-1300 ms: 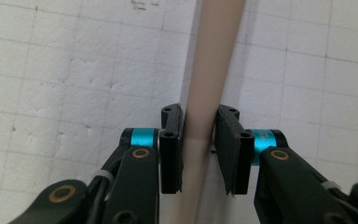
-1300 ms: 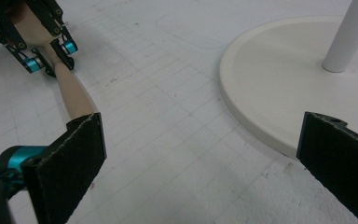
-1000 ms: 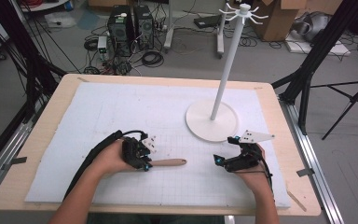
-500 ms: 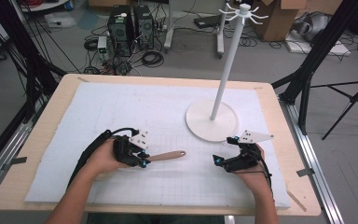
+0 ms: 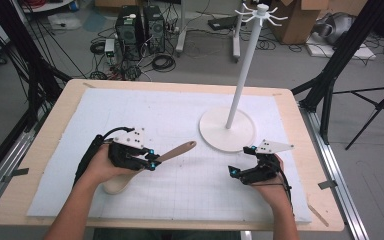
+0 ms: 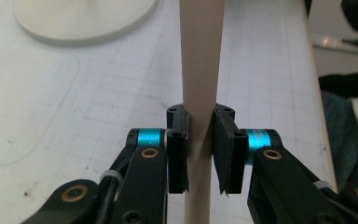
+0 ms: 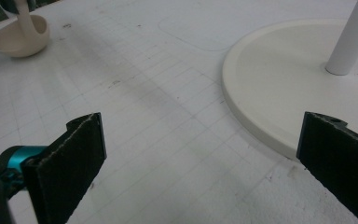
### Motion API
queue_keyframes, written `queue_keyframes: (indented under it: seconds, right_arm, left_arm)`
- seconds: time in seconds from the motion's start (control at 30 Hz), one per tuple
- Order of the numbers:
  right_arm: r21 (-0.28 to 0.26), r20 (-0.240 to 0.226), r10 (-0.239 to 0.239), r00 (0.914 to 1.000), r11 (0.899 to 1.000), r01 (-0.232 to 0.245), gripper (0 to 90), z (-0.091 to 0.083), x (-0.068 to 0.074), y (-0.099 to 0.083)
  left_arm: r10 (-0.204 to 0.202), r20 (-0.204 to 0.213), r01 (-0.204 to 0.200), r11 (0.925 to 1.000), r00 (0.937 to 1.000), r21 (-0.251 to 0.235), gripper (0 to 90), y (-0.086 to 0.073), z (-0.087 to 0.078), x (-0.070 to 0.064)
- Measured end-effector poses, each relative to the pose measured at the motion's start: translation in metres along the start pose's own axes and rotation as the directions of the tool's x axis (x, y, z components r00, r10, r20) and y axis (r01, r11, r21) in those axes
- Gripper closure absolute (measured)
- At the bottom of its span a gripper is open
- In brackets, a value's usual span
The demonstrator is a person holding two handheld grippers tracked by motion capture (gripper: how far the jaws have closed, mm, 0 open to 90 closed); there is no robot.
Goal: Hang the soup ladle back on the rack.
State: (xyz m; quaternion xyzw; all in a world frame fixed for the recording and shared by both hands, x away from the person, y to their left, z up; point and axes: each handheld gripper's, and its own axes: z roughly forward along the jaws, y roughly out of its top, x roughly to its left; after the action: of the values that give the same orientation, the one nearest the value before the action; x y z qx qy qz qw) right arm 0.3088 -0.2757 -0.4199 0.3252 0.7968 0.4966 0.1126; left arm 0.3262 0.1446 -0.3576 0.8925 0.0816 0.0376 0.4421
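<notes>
Beige wooden ladle (image 5: 172, 151) sits clamped by its handle in the left hand-held gripper (image 5: 152, 162), pointing toward two o'clock; right hand-held gripper (image 5: 232, 171) gapes wide, empty, over the worktop (image 5: 180, 115).

We see the ladle (image 5: 130, 175) lying at the mat's (image 5: 180, 120) front left, its handle angled toward the stand (image 5: 227, 129), which sits right of centre. Near the front right edge rests the right gripper (image 5: 240, 167), just before the stand's base.
</notes>
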Motion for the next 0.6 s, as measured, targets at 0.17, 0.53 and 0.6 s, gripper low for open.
queue_keyframes:
  seconds: [0.17, 0.53, 0.6]
  right_arm:
    - [-0.001, 0.0, 0.0, 1.0, 1.0, 0.0, 0.3, 0.0, 0.0, 0.0]
    - [-0.007, -0.004, -0.001, 1.0, 1.0, 0.001, 0.3, 0.0, 0.001, 0.0]
    - [-0.011, -0.005, -0.003, 1.0, 1.0, 0.003, 0.3, 0.0, 0.0, 0.0]
  left_arm:
    - [-0.006, 0.008, 0.007, 0.9967, 0.9999, -0.081, 76.4, 0.009, -0.008, 0.002]
    - [-0.013, 0.023, 0.016, 0.9861, 0.9996, -0.166, 76.4, 0.028, -0.012, 0.01]
    - [-0.014, 0.028, 0.018, 0.9855, 0.9995, -0.169, 76.4, 0.031, -0.012, 0.013]
